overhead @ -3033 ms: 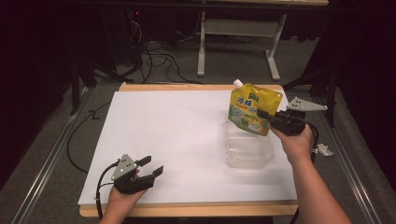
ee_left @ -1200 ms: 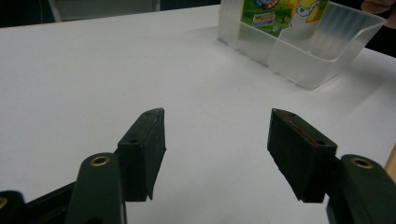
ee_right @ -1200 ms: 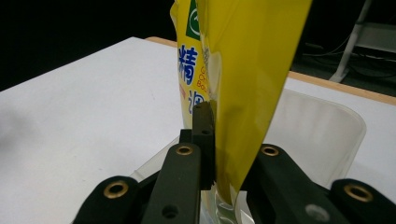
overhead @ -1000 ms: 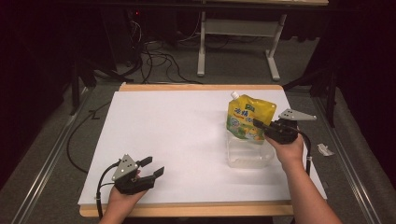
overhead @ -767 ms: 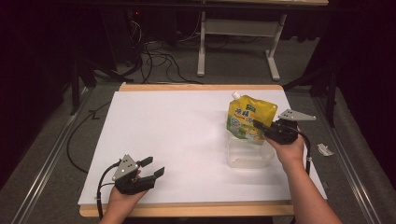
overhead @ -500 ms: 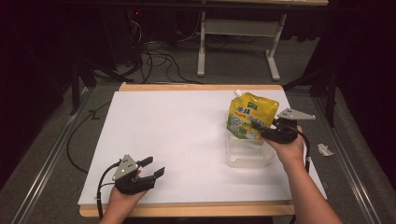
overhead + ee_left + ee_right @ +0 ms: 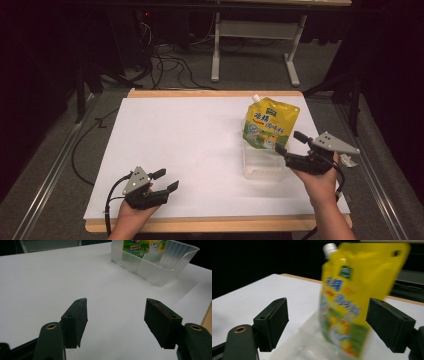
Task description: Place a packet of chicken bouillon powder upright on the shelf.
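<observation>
1. Two tools over one white surface [image 7: 200, 145]: left tool [image 7: 162, 181] low near the front edge, jaws spread wide with nothing between; right tool [image 7: 291, 141] at the right side, jaws apart, just opened, pads off the pouch.
2. Standing upright in a clear plastic bin [image 7: 264, 165]: yellow pouch [image 7: 270, 124], white spout cap at its top left corner, leaning slightly toward the far side.
3. Seen from the right tool view: pouch [image 7: 354, 297] ahead of the two open jaws, not touched by either; picture blurred.
4. Seen from the left tool view: bin [image 7: 160, 267] far off at the upper right, with the pouch's lower part [image 7: 140, 246] inside; bare white surface between jaws and bin, nothing in the way.
5. Around the surface: wooden edge strip at front and back, grey floor, loose black cables [image 7: 165, 55] behind, legs of a white frame [image 7: 255, 45] farther back, a small white scrap [image 7: 350, 161] by the right hand.
6. Writing on the pouch: blue and orange characters, a small green badge above, green band with cartoon pictures below; too blurred to read.
7. Compared with a second ago: right tool then clamped on the pouch's edge, now released and drawn back toward the right; pouch left resting in the bin; left tool unchanged in place.
</observation>
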`<state>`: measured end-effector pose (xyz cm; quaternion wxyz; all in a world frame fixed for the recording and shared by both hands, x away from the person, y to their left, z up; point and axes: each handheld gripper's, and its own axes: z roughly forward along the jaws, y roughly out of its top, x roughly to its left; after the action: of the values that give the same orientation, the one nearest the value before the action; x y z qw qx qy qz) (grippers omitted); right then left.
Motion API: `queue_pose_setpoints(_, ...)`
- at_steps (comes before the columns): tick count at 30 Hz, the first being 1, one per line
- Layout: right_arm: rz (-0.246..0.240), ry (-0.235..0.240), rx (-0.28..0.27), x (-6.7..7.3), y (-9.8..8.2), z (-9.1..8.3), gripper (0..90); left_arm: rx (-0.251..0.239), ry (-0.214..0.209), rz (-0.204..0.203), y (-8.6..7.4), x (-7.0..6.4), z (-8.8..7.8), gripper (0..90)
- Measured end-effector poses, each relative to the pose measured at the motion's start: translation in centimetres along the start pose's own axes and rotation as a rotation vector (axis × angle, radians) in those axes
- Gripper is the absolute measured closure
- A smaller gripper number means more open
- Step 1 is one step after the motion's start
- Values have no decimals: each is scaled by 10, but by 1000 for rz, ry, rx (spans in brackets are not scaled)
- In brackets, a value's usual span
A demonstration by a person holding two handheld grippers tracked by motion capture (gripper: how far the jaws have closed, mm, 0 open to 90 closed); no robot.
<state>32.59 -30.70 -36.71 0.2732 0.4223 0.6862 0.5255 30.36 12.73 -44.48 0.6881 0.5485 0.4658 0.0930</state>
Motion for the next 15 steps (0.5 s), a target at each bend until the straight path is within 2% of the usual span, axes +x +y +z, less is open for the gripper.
queue_pose_setpoints(1,0,0,0,0,0,0,180,0,0,0,0,0,0,354)
queue_pose_setpoints(5,-33,63,9,28,-12,-3,171,3,-4,7,-1,-3,1,346)
queue_pose_setpoints(6,-49,83,20,36,-14,-1,170,5,-6,11,-1,-4,1,344)
queue_pose_setpoints(7,-54,125,24,49,-19,1,188,7,-7,12,-2,-5,1,338)
queue_pose_setpoints(8,-54,125,24,49,-19,1,188,9,-9,17,-2,-5,1,338)
queue_pose_setpoints(11,-72,184,42,63,-31,11,214,13,-10,18,-3,-6,2,331)
queue_pose_setpoints(13,-81,201,85,70,-38,20,216,17,-6,17,-4,-5,3,328)
queue_pose_setpoints(15,-86,213,105,73,-41,25,213,17,-5,16,-3,-5,2,326)
